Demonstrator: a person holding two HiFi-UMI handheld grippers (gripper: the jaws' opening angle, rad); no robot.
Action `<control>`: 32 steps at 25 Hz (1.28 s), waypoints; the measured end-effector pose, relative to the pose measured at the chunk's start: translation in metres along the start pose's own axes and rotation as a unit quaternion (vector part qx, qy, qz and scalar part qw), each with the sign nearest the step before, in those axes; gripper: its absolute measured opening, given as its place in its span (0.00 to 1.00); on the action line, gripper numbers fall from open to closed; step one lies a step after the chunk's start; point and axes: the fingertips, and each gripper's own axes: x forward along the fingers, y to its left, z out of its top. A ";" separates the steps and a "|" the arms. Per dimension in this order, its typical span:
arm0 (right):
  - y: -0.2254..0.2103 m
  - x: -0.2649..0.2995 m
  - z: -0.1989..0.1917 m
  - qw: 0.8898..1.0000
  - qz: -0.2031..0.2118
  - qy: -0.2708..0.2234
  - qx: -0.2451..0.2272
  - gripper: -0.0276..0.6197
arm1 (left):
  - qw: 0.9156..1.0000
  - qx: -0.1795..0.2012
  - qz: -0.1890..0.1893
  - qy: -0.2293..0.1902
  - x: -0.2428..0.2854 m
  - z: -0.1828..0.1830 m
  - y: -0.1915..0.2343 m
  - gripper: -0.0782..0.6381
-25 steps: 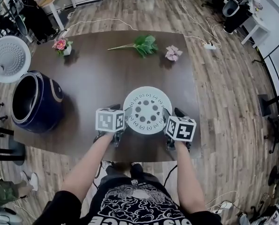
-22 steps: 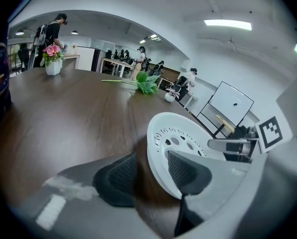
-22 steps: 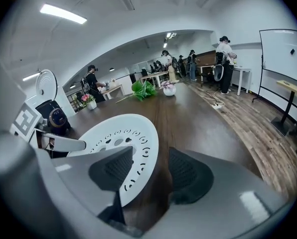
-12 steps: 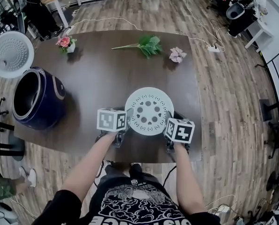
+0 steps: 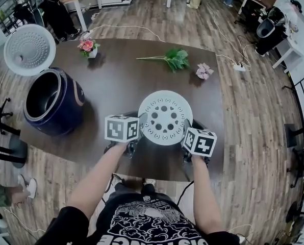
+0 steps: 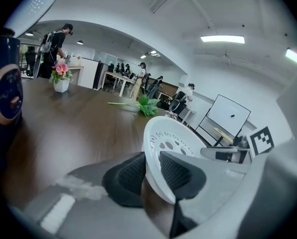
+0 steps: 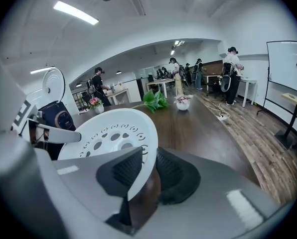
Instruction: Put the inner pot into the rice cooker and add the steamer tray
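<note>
The white perforated steamer tray (image 5: 165, 117) hangs a little above the dark table (image 5: 116, 80), near its front edge, held from both sides. My left gripper (image 5: 140, 122) has the tray's left rim (image 6: 176, 143) between its pads, and its jaws are closing on it. My right gripper (image 5: 185, 131) is shut on the right rim (image 7: 108, 133). The navy rice cooker (image 5: 52, 103) stands at the table's left end with its white lid (image 5: 29, 49) swung up. I cannot tell whether the inner pot sits in its open cavity.
A small pot of pink flowers (image 5: 88, 47) stands at the back left. A green leafy sprig (image 5: 175, 59) and a pink bloom (image 5: 204, 71) lie at the back right. People and desks fill the room beyond.
Both grippers have closed on the tray's rim and raised it slightly off the table. The tray looks larger and higher in the head view.
</note>
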 end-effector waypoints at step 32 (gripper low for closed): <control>0.300 -0.015 0.168 0.959 0.199 -0.138 -0.149 0.18 | 0.964 -0.024 0.139 -0.227 -0.258 0.126 0.144 0.25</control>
